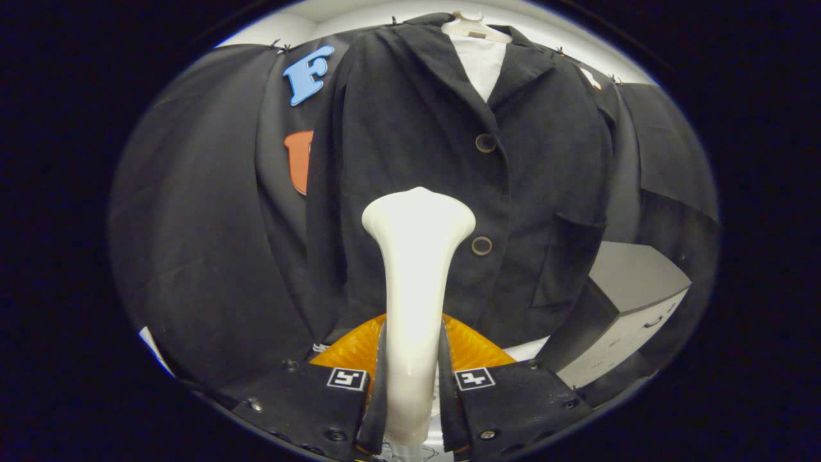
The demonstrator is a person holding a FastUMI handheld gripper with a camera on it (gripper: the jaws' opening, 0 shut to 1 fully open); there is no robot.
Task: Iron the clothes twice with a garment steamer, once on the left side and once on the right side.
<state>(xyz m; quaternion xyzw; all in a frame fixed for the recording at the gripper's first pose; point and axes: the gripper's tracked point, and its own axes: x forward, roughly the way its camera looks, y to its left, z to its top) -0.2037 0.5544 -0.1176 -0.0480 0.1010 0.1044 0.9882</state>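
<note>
The tongs [410,391] are closed on the white garment steamer [415,276], one finger pressing each side of its handle low down. The steamer rises straight ahead from between the fingers and widens into a flared head, which stands in front of the lower front of the dark jacket [449,179]. Whether the head touches the cloth cannot be told from this angle.

The jacket hangs on a pale hanger [473,25], with a white shirt [482,64] showing in the open collar. Two round buttons run down the jacket's front: the upper button [485,143] sits well above the steamer head, the lower button [482,246] just beside the head on its right. A patch pocket [571,256] lies further right on the jacket, with nothing showing in it. The steamer head covers part of the left front panel, and the handle hides the strip of jacket below it.

Behind the jacket hangs the black cloth wall [205,212] of the booth. Off to the right, beyond the jacket's hem, stands a grey cabinet [625,308] with a drawer handle on its front, the drawer closed. An orange ribbed thing [474,346] shows just behind the fingers on either side of the steamer handle; what it is cannot be told.
</note>
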